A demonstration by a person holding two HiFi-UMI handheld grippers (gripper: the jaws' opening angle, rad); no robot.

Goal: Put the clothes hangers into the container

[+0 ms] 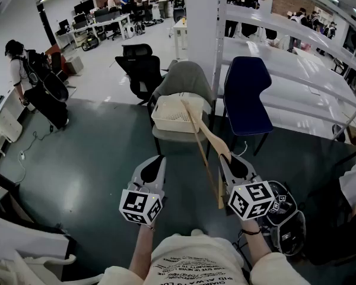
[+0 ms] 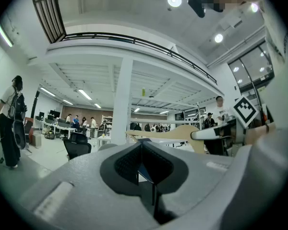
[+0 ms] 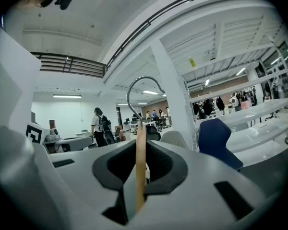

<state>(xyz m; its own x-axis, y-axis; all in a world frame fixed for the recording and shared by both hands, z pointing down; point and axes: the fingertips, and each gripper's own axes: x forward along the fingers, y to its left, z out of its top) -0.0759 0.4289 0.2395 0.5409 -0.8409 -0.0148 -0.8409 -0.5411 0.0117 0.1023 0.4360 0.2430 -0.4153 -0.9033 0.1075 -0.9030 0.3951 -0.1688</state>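
Held a wooden clothes hanger [image 1: 204,144] in the right gripper [image 1: 226,159], with the fingers closed on its flat wooden body. Seen edge-on between them in the right gripper view, with the metal hook [image 3: 143,86] rising just beyond. Carried nothing in the left gripper [image 1: 156,160], with its fingers pressed together and only air between.

Raised in front of the person, above the floor, with the far end reaching over the white container [image 1: 169,119], which stood on a grey chair [image 1: 187,79]. Could not tell whether that end already touched the rim.

Judged light and stiff: solid wood, no bending expected, not fragile. Probably smooth on the surface, so apt to slide or to swing round inside a narrow grip, since the long arms give much leverage. Best taken across the flat faces at the thick middle near the hook, not at a thin tip. Should be lowered with the hook clear of the container's open-work wall, to avoid catching.
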